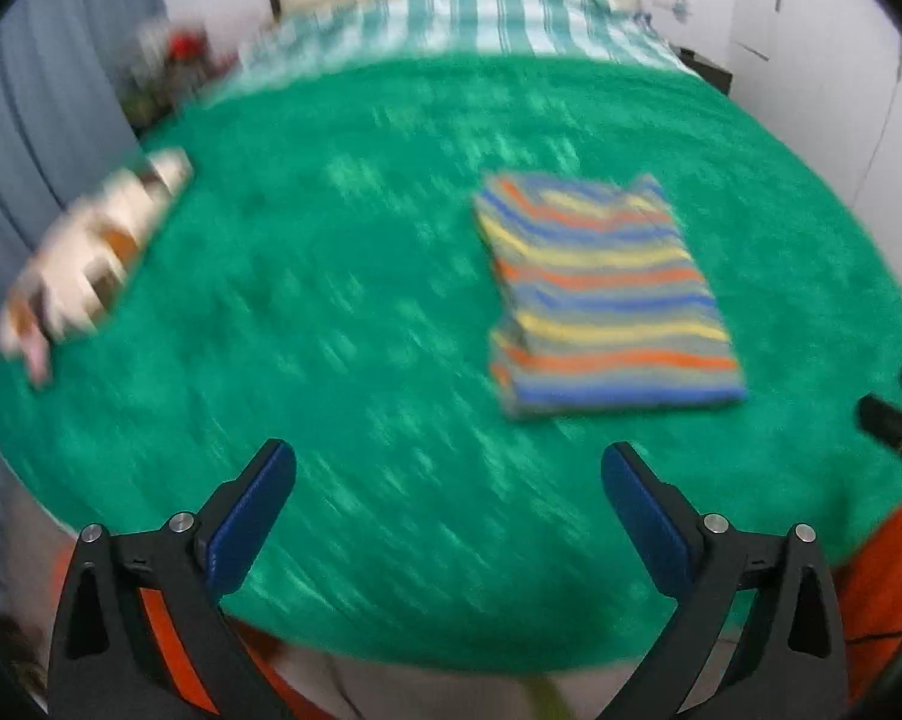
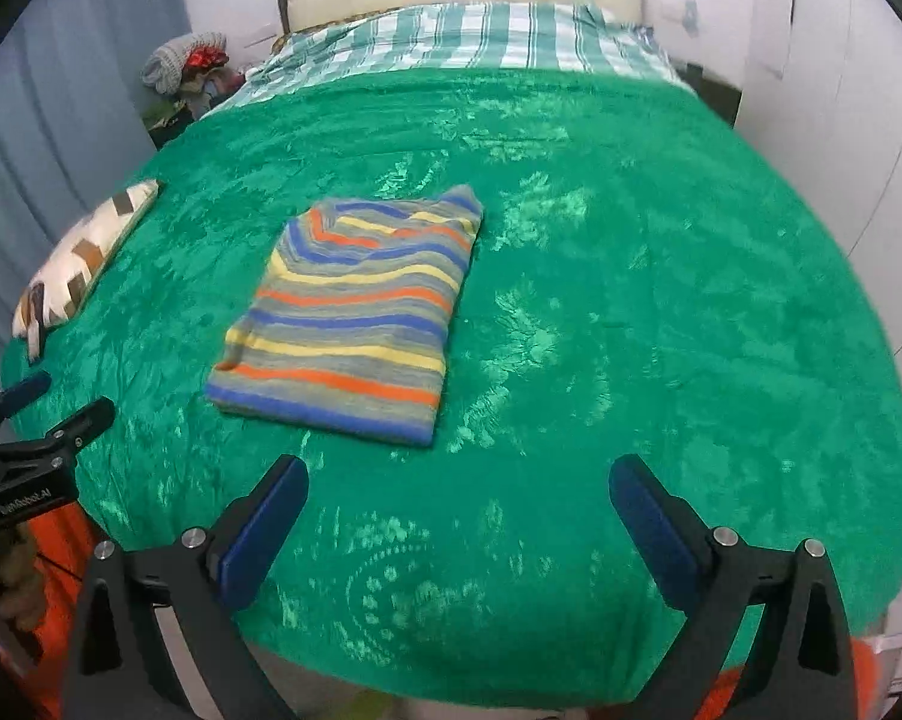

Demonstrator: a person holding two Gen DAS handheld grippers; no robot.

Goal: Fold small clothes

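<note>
Folded striped garment (image 1: 607,294) on green blanket (image 1: 330,312)

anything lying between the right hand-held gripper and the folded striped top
Nothing: in the right wrist view only bare green blanket lies between the open right hand-held gripper and the folded striped top.

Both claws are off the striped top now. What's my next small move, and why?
Probably keep both back and treat this piece as done. The striped knit top lies folded in a neat rectangle on the green plush blanket, its edges roughly squared. The left claw and right claw are open and empty, clear of it. If more clothes wait, none shows here.
</note>
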